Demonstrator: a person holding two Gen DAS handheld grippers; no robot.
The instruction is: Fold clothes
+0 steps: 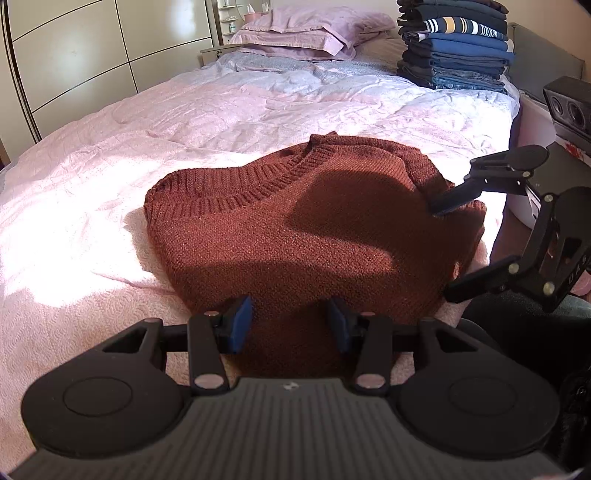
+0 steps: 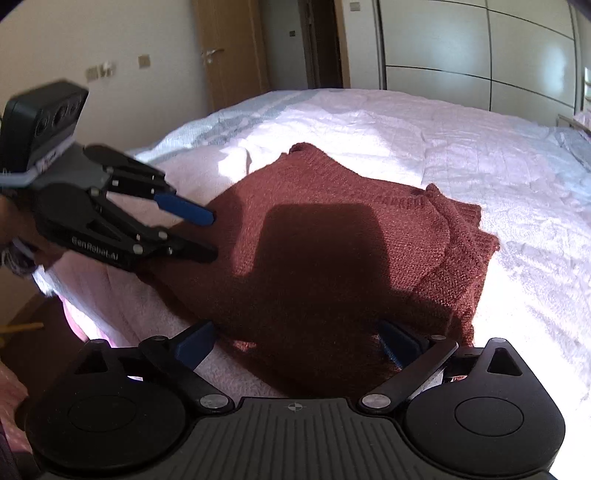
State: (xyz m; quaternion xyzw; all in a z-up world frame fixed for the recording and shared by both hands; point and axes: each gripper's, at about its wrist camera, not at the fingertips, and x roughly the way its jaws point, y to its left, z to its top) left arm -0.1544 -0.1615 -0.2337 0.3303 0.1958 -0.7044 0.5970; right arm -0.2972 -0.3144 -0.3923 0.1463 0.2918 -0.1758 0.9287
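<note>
A rust-brown knit sweater [image 1: 295,229] lies folded in a rough bundle on the pale pink bedspread [image 1: 92,206], its ribbed collar toward the left. My left gripper [image 1: 290,323] is open at the sweater's near edge, and the knit reaches in between its blue pads. My right gripper [image 1: 452,247] comes in from the right, open, with its upper finger resting on the sweater's right side. In the right wrist view the right gripper [image 2: 295,343] is wide open over the sweater [image 2: 332,229], and the left gripper [image 2: 210,236] is open at its left edge.
A tall stack of folded dark and blue clothes [image 1: 454,44] stands at the bed's far right corner, beside lilac pillows [image 1: 306,33]. Wardrobe doors [image 1: 74,55] line the left side. A wooden door [image 2: 229,51] is beyond the foot of the bed. The floor drops off at right.
</note>
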